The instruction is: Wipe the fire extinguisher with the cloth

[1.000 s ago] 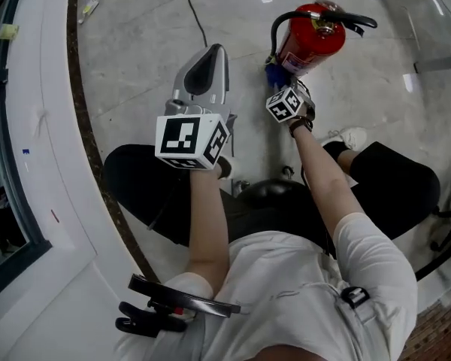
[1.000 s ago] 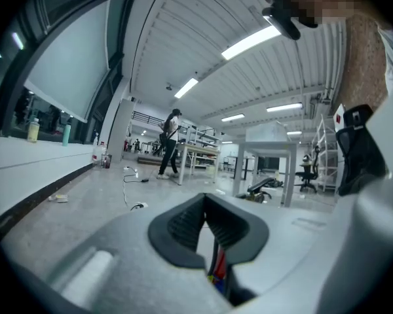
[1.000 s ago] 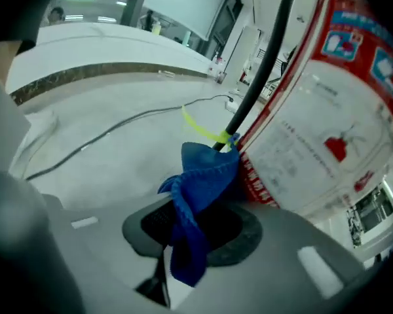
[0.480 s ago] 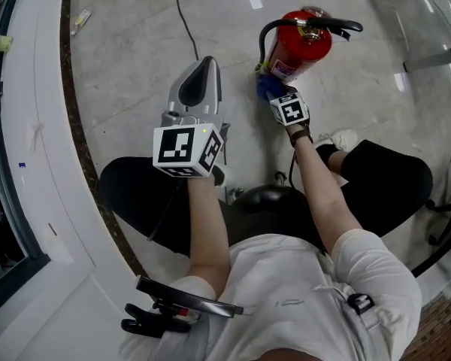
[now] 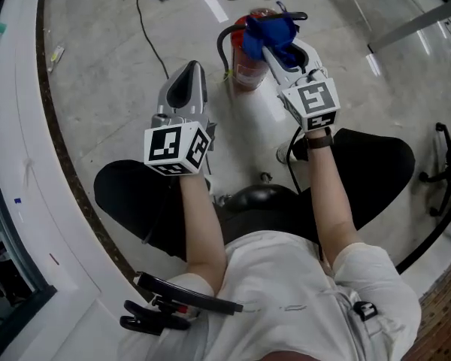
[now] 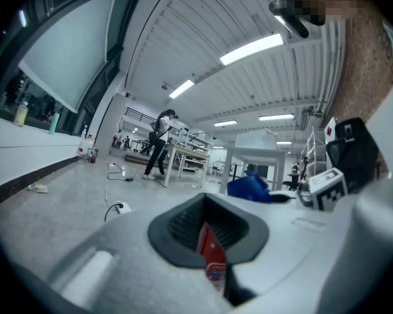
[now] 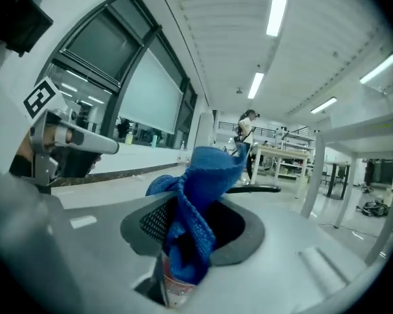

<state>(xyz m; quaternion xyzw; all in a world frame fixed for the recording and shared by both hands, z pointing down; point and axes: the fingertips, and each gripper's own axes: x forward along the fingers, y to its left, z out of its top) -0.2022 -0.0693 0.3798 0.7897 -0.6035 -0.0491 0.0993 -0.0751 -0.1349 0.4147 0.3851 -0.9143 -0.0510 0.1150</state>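
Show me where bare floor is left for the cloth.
Bare floor between the dark strip and the left gripper, a cable crossing it; right of the right gripper. Crowded around the fire extinguisher, under the cloth.

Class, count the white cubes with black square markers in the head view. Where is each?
2. One white marker cube rides the left tongs, centre left; the other rides the right tongs, upper right, gripping the blue cloth. None hidden.
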